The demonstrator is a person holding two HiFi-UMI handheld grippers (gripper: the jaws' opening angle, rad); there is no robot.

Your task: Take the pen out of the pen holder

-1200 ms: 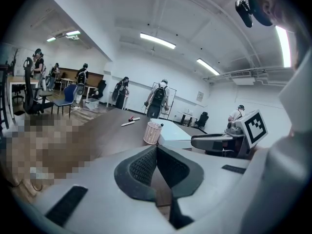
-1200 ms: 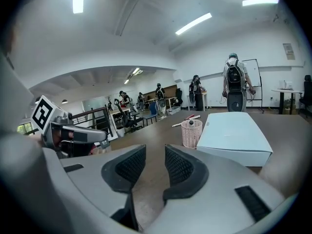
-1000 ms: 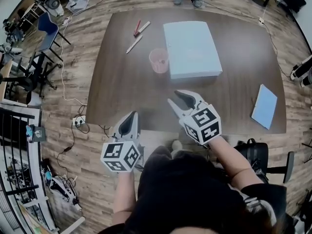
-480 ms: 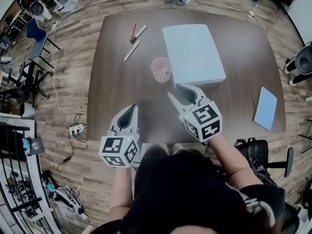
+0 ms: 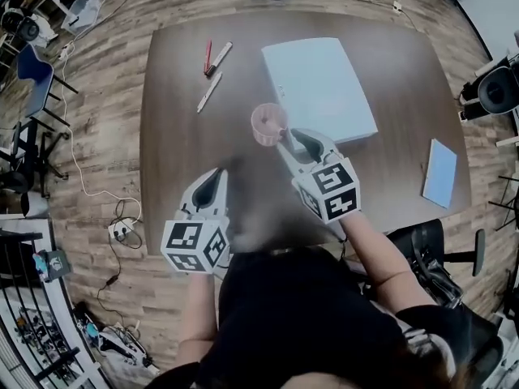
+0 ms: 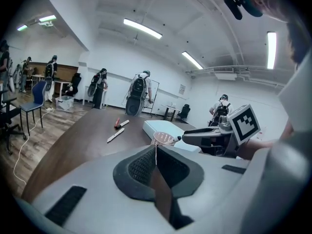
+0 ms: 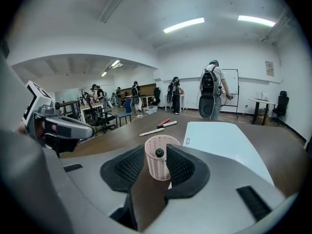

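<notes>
A pink mesh pen holder point(image 5: 268, 124) stands mid-table beside a pale blue box point(image 5: 318, 83). In the right gripper view the holder point(image 7: 158, 164) shows in the gap between my two fingertips, with the dark end of a pen point(image 7: 159, 153) at its rim. My right gripper point(image 5: 289, 140) is open, its tips just short of the holder and the pads not pressing it. My left gripper point(image 5: 217, 172) hangs lower left over the table's near part, shut and empty. In the left gripper view its tips point(image 6: 156, 147) meet below the holder point(image 6: 162, 139).
Three loose pens lie at the table's far left: a red one point(image 5: 208, 57), a white one point(image 5: 220, 53) and another white one point(image 5: 208, 92). A small blue notebook point(image 5: 440, 173) lies at the right edge. Chairs, cables and people stand round the brown table point(image 5: 178, 152).
Both grippers have moved forward over the table. The right gripper's tips have come from well short of the holder to right at it.
</notes>
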